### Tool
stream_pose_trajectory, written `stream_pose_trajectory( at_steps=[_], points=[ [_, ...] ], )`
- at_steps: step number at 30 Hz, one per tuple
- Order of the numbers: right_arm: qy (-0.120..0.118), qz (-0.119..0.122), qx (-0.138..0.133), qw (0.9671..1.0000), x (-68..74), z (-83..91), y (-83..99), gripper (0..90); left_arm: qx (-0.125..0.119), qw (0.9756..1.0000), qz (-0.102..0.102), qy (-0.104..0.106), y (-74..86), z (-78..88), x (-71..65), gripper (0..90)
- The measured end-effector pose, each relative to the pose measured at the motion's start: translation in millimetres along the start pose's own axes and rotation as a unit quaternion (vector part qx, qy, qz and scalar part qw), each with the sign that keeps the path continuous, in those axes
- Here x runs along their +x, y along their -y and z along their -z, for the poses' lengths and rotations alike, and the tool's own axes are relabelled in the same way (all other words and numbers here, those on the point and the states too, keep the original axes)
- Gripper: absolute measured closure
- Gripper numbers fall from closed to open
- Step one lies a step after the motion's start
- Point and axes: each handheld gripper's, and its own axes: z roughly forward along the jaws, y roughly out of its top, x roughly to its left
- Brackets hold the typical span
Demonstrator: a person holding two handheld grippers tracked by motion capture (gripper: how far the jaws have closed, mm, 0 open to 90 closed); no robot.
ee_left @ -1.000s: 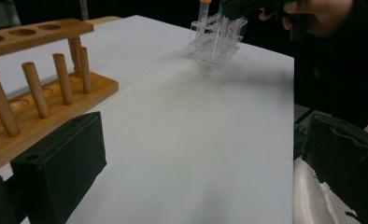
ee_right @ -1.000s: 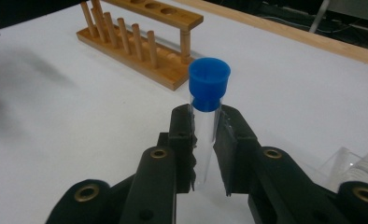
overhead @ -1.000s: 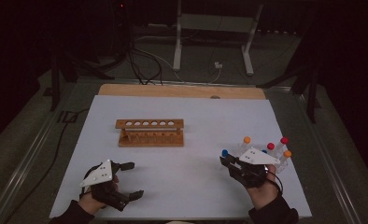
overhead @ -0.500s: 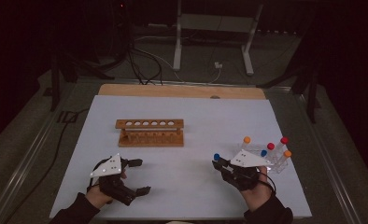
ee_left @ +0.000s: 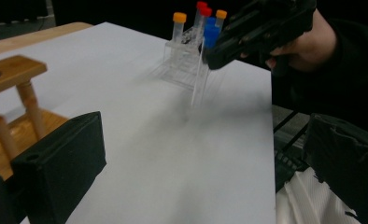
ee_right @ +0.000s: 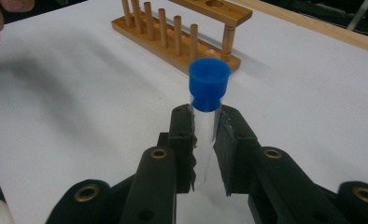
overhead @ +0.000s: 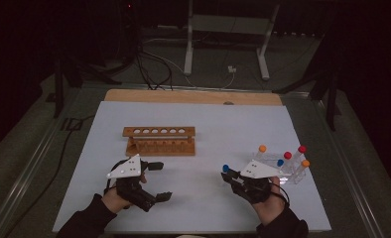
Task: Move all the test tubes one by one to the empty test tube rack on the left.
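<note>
High view first: the right gripper [overhead: 231,177], lower right of the frame, is clamped on a clear plastic test tube with a blue cap [overhead: 226,168], carried above the white table sheet [overhead: 208,124] just left of the clear plastic rack of capped tubes [overhead: 283,163]. The left gripper [overhead: 159,181], lower left, has its jaws spread with nothing between them. The long wooden test-tube rack with a row of holes [overhead: 159,140] sits left of centre, well apart from the tube. Trouble could come at that rack — a tilted tube would catch a hole's rim instead of dropping through. The dim light makes the tube's glassy body nearly impossible to pick out here.

Left gripper view: the blue-capped tube [ee_left: 205,60] hangs from the right gripper [ee_left: 219,53] at upper right, body blurred. The clear rack [ee_left: 182,60] behind it shows orange and red caps, its own walls hard to trace. The wooden rack [ee_left: 14,98] is cut off at the left edge.

Right gripper view: both jaws pinch the tube [ee_right: 205,135] below its cap, centre frame. It's a smooth wall and a narrow grip, so I'd judge it could slip or swing. The tube's lower end is hidden between the jaws. The wooden rack [ee_right: 182,35] waits at top.
</note>
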Motion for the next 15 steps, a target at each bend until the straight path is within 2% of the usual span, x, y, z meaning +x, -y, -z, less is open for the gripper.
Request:
stream_pose_trajectory(
  at_steps=[6, 12, 15],
  points=[
    [-0.006, 0.002, -0.001, 1.0000, 3.3, -1.0, -2.2, 77.1, 0.001, 1.0000, -0.005, 0.003, -15.8, -11.5, -4.3, 0.5],
    [-0.013, 0.001, -0.002, 0.9999, 5.3, -2.1, -4.0, 77.1, 0.001, 0.9997, -0.003, 0.025, -31.7, -22.2, -5.4, 0.5],
    [-0.016, 0.001, -0.004, 0.9999, 6.5, -2.3, -4.5, 77.2, 0.002, 0.9995, -0.007, 0.029, -39.0, -28.1, -6.3, 0.5]
  ],
)
